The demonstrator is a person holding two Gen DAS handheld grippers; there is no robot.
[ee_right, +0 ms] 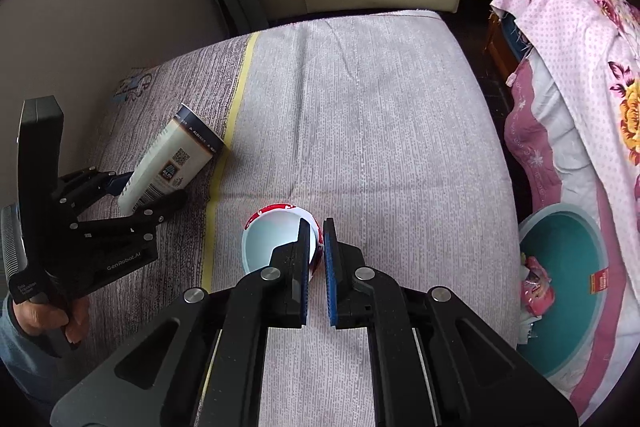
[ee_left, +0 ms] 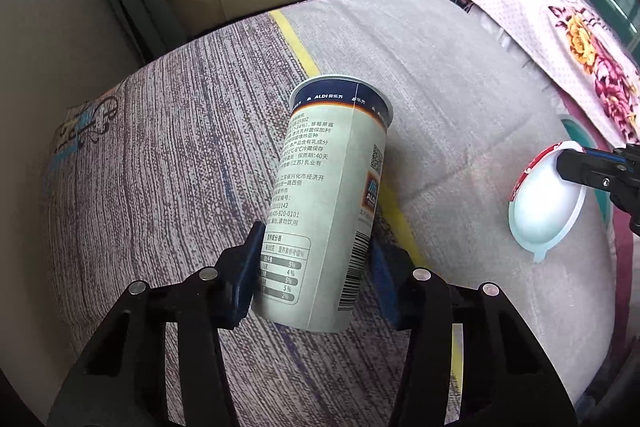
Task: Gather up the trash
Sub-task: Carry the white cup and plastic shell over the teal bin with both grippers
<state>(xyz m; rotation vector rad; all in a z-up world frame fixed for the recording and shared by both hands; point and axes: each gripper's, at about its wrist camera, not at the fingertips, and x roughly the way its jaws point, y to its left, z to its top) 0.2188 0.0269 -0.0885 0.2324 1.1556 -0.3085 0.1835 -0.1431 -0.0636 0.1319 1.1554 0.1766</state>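
Bed (ee_right: 380,107) w/ ribbed woven cover, yellow stripe. Teal round bin (ee_right: 568,267) at right holds pink wrapper (ee_right: 536,287). Tall paper ALDI cup (ee_left: 328,203), cylinder, lies tilted on bed, rim end pointing away; left tongs (ee_left: 316,267) grip its base. Small white plastic cup (ee_right: 276,239), red-printed, rim pinched by right tongs (ee_right: 318,259).

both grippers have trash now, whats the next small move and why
Probably carry the small cup rightward to the teal bin. The right hand-held gripper is shut on the cup's rim, the bin stands open just off the bed's right edge, and it already holds a pink wrapper.
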